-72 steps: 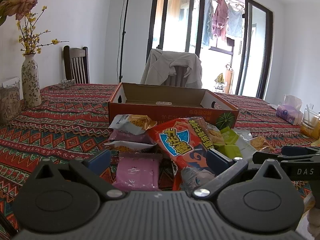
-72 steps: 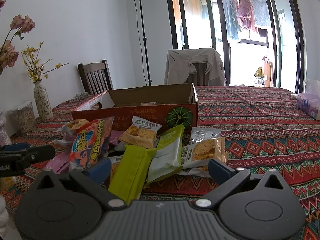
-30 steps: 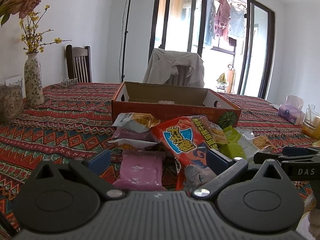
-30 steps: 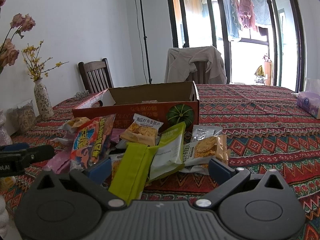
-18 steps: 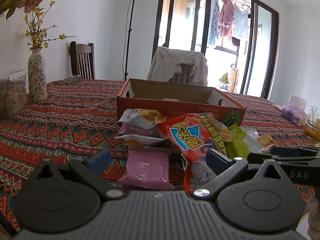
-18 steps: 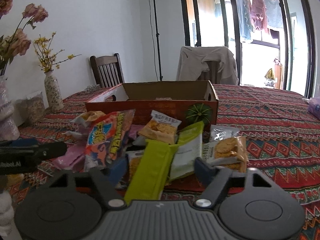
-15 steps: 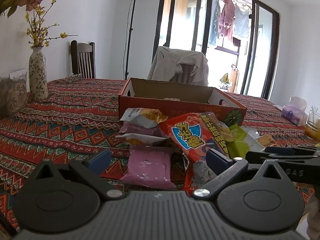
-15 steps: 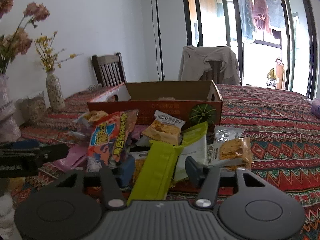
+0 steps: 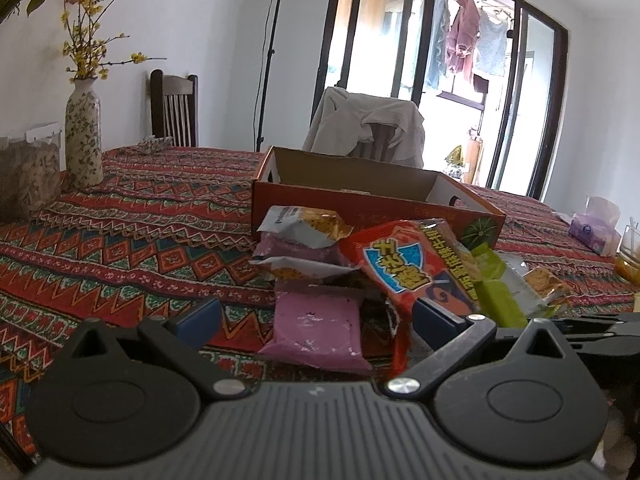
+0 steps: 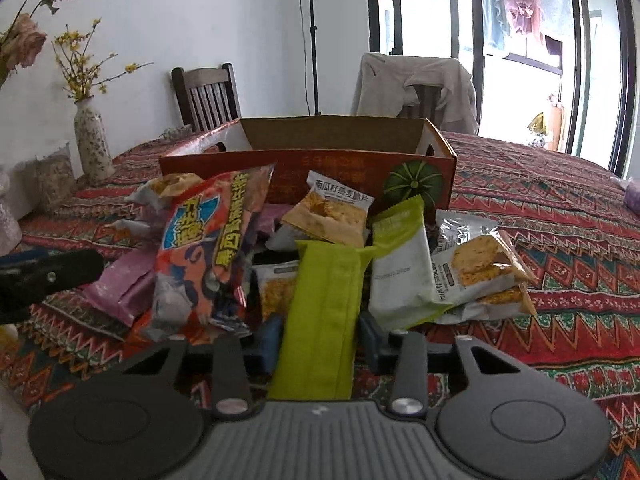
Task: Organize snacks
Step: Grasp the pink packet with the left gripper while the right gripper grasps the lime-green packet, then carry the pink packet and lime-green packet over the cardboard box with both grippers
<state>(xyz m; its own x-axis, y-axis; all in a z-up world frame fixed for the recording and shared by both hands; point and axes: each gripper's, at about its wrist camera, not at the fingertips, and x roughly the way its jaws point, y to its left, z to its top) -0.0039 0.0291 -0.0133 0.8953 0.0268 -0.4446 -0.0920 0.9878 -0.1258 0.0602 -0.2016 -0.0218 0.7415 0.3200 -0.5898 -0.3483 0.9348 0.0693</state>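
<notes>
A pile of snack packets lies on the patterned tablecloth in front of an open orange cardboard box [image 9: 360,206] [image 10: 296,166]. My right gripper [image 10: 320,338] has its jaws closing on a long green packet [image 10: 324,304], and both blue pads touch its edges. A big red chip bag [image 10: 208,232] [image 9: 408,268] leans to the left of it. My left gripper [image 9: 316,314] is open, and a pink packet [image 9: 316,324] lies flat between and ahead of its fingers, apart from them. Each gripper shows at the edge of the other's view.
A flowered vase [image 9: 82,136] and a jar [image 9: 24,176] stand at the table's left. A tissue pack [image 9: 592,228] and a glass [image 9: 630,252] sit at the right. Chairs [image 10: 208,92] and a lamp stand are behind the box. Cracker packs [image 10: 480,272] lie right of the green packet.
My right gripper's jaws have narrowed from wide open to the edges of the green packet, and it has moved forward and slightly down. The left gripper has hardly moved.
</notes>
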